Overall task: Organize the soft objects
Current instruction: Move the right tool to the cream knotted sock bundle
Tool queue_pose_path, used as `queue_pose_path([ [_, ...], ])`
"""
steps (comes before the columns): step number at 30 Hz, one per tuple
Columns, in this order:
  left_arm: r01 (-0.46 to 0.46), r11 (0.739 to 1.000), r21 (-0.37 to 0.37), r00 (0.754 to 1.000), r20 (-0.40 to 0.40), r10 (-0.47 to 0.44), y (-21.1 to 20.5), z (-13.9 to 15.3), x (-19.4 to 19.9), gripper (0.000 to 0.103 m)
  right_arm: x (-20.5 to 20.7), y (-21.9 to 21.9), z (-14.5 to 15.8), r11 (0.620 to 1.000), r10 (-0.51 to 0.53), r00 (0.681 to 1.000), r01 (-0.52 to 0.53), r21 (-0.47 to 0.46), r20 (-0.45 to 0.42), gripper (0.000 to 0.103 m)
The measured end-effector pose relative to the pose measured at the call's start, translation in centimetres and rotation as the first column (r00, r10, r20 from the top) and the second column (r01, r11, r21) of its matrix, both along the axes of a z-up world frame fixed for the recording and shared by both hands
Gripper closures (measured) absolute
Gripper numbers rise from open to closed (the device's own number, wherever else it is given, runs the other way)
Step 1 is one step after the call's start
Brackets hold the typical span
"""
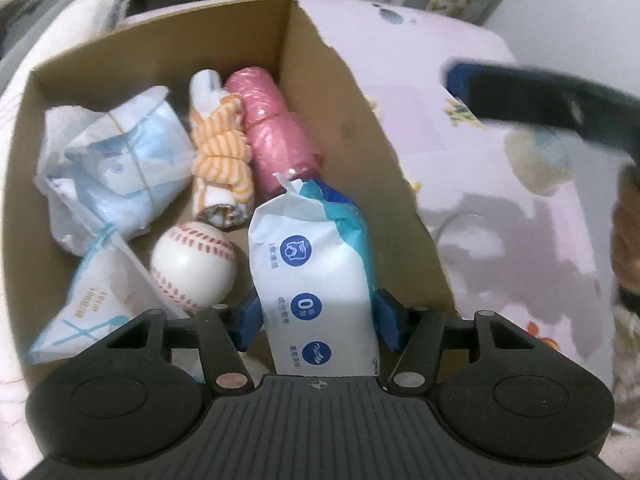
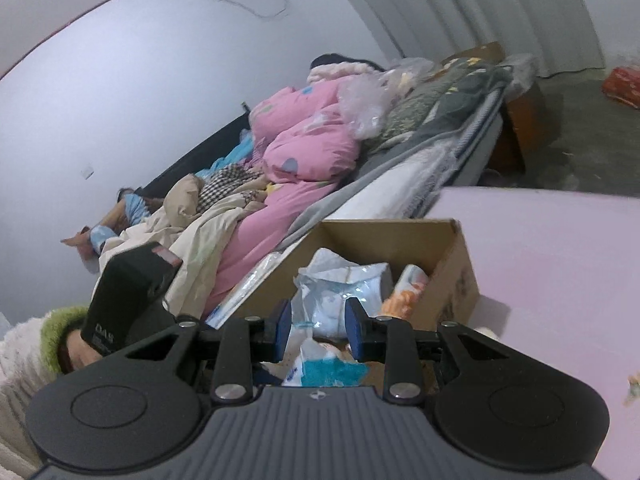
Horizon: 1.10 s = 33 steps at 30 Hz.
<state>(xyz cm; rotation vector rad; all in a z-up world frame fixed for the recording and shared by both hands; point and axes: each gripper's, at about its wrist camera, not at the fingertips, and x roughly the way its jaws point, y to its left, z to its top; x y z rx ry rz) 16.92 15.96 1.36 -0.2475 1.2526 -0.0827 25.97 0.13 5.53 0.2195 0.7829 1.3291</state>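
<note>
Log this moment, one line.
left gripper: clamps white-blue pack inside cardboard box | right gripper: shut, outside box | baseball: in box

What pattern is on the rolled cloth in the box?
Orange and white stripes on the rolled cloth, clearest in the left wrist view.

My left tongs (image 1: 318, 320) point steeply down, pads against a pack (image 1: 316, 276); my right tongs (image 2: 318, 330) are narrowed, nothing between them.

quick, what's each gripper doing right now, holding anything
Left gripper: fingers on either side of the white and blue tissue pack over the cardboard box, touching its sides.
Right gripper: shut down to a narrow gap, holding nothing.
</note>
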Motion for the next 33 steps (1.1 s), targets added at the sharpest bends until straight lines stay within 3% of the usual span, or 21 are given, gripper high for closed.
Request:
queue_pose_path([
  [4,-0.046,0.997,0.06,0.998,-0.034,0.048,-0.5,0.1,0.8,0.046,-0.1,-1.9,-1.1,1.0,-0.029,0.999,0.029,0.01,-0.029,0.066],
  [11,-0.126,0.992,0.015,0.988,-0.09,0.127,-0.7,0.0,1.6,0.046,0.5,-4.9,-2.5,0.995,-0.079,0.992,0.083,0.047,-0.097,0.065],
  [13,-0.13,0.991,0.002,0.988,-0.082,0.13,-0.8,0.2,1.4,0.049,0.7,-5.5,-2.9,0.994,-0.091,0.989,0.097,0.047,-0.113,0.065],
  [15,-0.14,0.988,-0.07,0.989,-0.06,0.136,-0.5,0.6,1.1,0.051,0.9,-5.9,-3.4,0.993,-0.101,0.986,0.109,0.05,-0.132,0.065],
  [19,-0.14,0.987,-0.078,0.99,0.003,0.141,-0.4,1.8,0.4,0.05,1.2,-6.6,-4.1,0.989,-0.117,0.979,0.13,0.064,-0.169,0.065],
  [24,-0.161,0.98,-0.118,0.986,0.026,0.165,0.3,1.9,0.0,0.042,0.8,-7.2,-4.2,0.987,-0.138,0.974,0.151,0.062,-0.178,0.065],
  [26,-0.159,0.98,-0.123,0.985,0.048,0.166,0.4,2.2,-0.4,0.028,0.5,-7.5,-3.9,0.986,-0.147,0.974,0.159,0.055,-0.17,0.064],
  [28,-0.149,0.981,-0.123,0.982,0.099,0.162,0.3,3.0,-1.1,0.027,0.1,-7.6,-3.5,0.984,-0.162,0.975,0.17,0.042,-0.152,0.06],
  [31,-0.143,0.985,-0.095,0.968,0.194,0.16,-0.1,4.3,-2.6,0.007,-0.7,-7.5,-2.9,0.984,-0.175,0.978,0.178,0.014,-0.111,0.055],
  [33,-0.151,0.986,-0.063,0.951,0.263,0.163,-0.4,5.0,-3.7,0.003,-1.1,-6.9,-2.5,0.981,-0.195,0.978,0.193,-0.034,-0.069,0.055],
])
